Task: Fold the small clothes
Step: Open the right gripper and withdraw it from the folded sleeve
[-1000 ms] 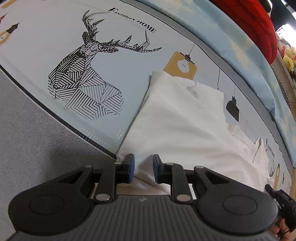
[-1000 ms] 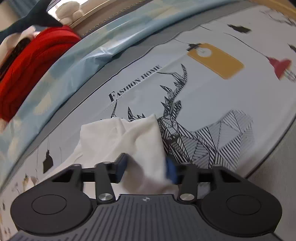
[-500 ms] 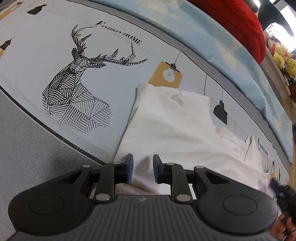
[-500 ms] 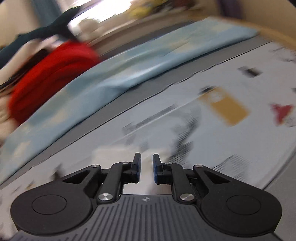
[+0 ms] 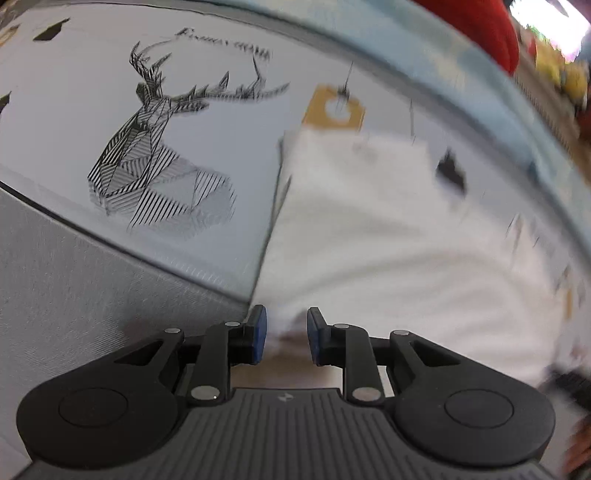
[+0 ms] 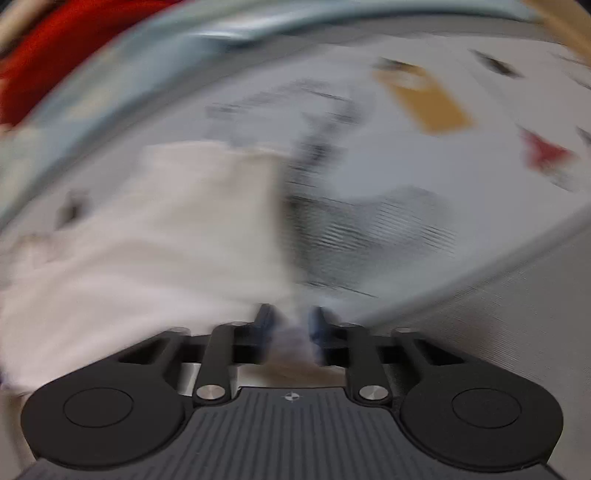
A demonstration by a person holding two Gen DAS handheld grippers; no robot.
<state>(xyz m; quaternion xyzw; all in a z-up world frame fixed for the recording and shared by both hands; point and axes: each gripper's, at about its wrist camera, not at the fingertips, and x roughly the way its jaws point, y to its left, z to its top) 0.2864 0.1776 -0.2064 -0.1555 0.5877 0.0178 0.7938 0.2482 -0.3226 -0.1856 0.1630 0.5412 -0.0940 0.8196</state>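
1. While your left tongs (image 5: 283, 334) sit low over the near edge of the white garment (image 5: 388, 229), their blue pads (image 5: 258, 332) stand apart with a clear gap, and the cloth's hem lies in that gap without being pinched.
2. Your right tongs (image 6: 290, 330) are smeared by motion blur; the two tips show with a gap between them and pale cloth blurred inside it, so you cannot tell whether they grip anything.
3. That white garment (image 6: 147, 236) lies flat on the printed mat (image 5: 221, 122), folded into a rough rectangle. From the left wrist its straight left edge runs away from the tongs toward the yellow lamp print (image 5: 334, 109).
4. On the mat, the line-drawn deer head (image 5: 159, 162) sits to the left of the garment, apart from it (the lettering above the antlers is too blurred to read).
5. Grey fabric surface (image 5: 74, 288) borders the mat on the near left; whether it is a table is unclear.
6. Beyond the mat runs a pale blue cloth (image 5: 424, 48), and behind it a red bundle (image 5: 476, 26) at the top right.
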